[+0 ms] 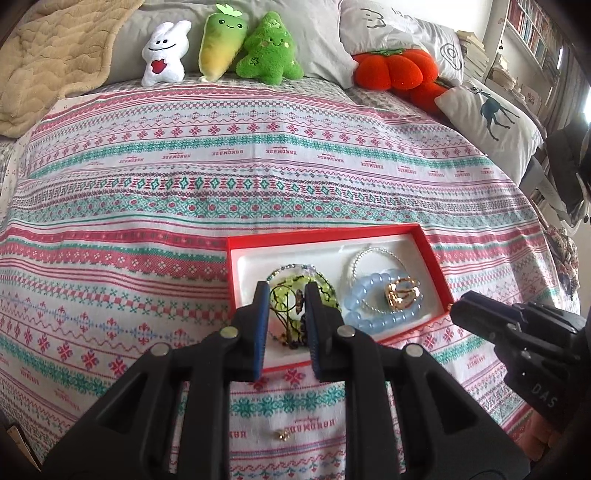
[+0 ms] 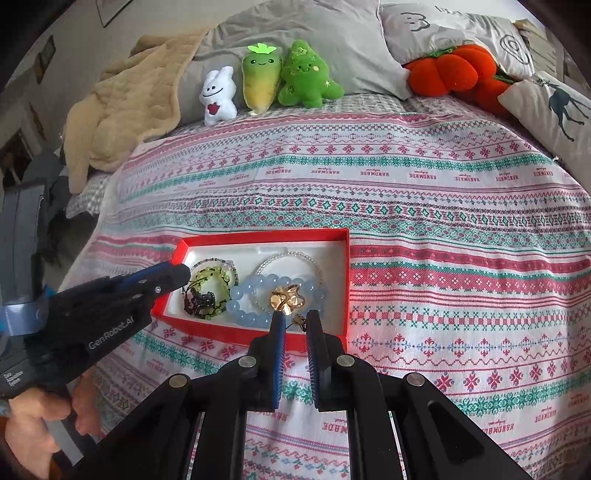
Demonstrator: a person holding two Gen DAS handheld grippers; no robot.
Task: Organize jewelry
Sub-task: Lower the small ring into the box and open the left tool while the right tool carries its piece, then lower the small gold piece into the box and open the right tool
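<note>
A red box (image 1: 325,232) (image 2: 258,236) with a white lining lies on the patterned bed cover. Inside are a green bead bracelet (image 1: 325,291) (image 2: 214,275), a dark beaded piece (image 2: 201,299), a pale blue bead bracelet (image 1: 360,299) (image 2: 243,306), a silver bead ring (image 1: 373,254) (image 2: 291,258) and a gold flower piece (image 1: 400,293) (image 2: 286,297). My left gripper (image 1: 283,295) is open above the green bracelet. My right gripper (image 2: 295,319) is open at the box's near edge, with a small gold earring (image 2: 298,319) between its tips. Another small gold earring (image 1: 283,435) lies on the cover in front of the box.
Plush toys (image 1: 221,44) (image 2: 273,77), an orange pumpkin cushion (image 1: 395,68) (image 2: 454,70) and pillows (image 1: 491,114) line the far side of the bed. A beige blanket (image 1: 48,59) (image 2: 133,96) is heaped at the far left. Shelves (image 1: 532,33) stand at the right.
</note>
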